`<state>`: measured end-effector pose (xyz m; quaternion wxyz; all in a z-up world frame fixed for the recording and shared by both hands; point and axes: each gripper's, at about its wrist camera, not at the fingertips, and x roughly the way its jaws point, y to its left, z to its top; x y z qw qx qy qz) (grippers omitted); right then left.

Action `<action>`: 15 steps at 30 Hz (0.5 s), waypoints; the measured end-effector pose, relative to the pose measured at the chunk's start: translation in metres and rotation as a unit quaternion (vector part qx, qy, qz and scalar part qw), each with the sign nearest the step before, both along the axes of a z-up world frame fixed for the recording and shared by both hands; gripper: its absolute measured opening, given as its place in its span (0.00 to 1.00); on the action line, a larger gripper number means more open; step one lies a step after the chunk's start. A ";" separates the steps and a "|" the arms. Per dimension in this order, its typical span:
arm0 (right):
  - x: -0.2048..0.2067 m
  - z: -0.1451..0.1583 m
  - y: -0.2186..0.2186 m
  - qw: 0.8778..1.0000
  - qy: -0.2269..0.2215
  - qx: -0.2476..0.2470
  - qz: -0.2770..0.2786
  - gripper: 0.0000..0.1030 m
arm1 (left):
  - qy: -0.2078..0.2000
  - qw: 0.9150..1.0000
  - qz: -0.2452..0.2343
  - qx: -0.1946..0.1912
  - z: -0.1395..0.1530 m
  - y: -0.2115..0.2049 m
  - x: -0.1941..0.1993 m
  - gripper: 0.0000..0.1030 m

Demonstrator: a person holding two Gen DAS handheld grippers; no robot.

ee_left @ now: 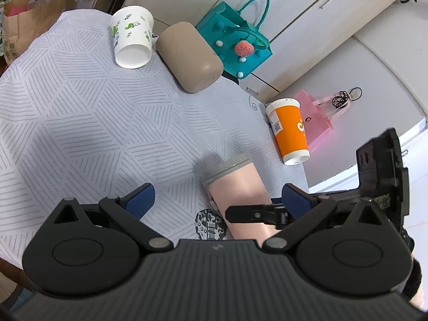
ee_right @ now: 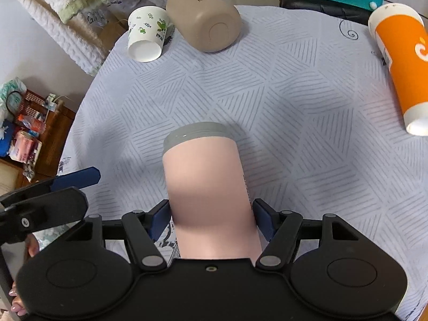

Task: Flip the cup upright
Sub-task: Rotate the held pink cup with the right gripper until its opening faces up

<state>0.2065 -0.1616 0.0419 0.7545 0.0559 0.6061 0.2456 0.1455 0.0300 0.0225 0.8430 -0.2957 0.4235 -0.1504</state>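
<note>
Pink tumbler [ee_right: 208,187], smooth-walled, grey band at its far end; held off the cloth and leaning away from the camera, in the near-centre of the table.

Right gripper [ee_right: 211,219]: blue pads [ee_right: 160,218] pressed against both sides of the tumbler's lower body, pinching it. In the left wrist view the same gripper [ee_left: 267,211] crosses the tumbler [ee_left: 235,192] from the right.

Left gripper [ee_left: 218,199]: jaws spread wide, blue pads [ee_left: 140,200] apart with nothing between them, hovering above the cloth just left of the tumbler. One blue finger of it [ee_right: 76,178] shows at the left edge of the right wrist view.

Tablecloth [ee_right: 281,93]: pale lavender-grey, printed with blocks of short parallel strokes, covering a round-edged table.

Other cups, 3, all on the cloth:
- White paper cup with green leaf print [ee_left: 132,36], mouth-down at the far side.
- Beige mug [ee_left: 190,56], lying just beside the paper cup, flat base toward the camera.
- Orange paper cup [ee_left: 287,131] with white rim and base, tilted at the right edge of the table, well apart from the other 2.

Off the table: teal felt bag [ee_left: 235,37] with white dots and a strawberry motif; pink bag [ee_left: 315,120] behind the orange cup; brown paper bag [ee_left: 24,24] at far left.
</note>
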 end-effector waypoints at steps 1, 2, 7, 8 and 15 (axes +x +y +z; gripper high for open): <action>-0.001 0.001 -0.001 1.000 -0.001 0.005 0.003 0.71 | 0.002 1.000 0.001 -0.001 -0.001 0.001 0.000 0.99; -0.004 0.002 -0.003 1.000 -0.006 0.008 0.006 0.72 | 0.002 1.000 0.001 -0.003 -0.001 0.001 -0.001 0.99; -0.019 0.014 -0.012 0.998 -0.046 0.003 0.038 0.80 | 0.015 1.000 -0.004 -0.015 -0.009 -0.005 -0.001 0.99; -0.021 0.016 -0.014 0.998 -0.048 0.005 0.048 0.80 | 0.021 0.999 -0.008 -0.022 -0.012 -0.007 0.000 0.99; -0.035 0.021 -0.015 0.990 -0.082 0.017 0.111 0.80 | 0.048 0.997 -0.028 -0.058 -0.031 -0.031 0.004 0.97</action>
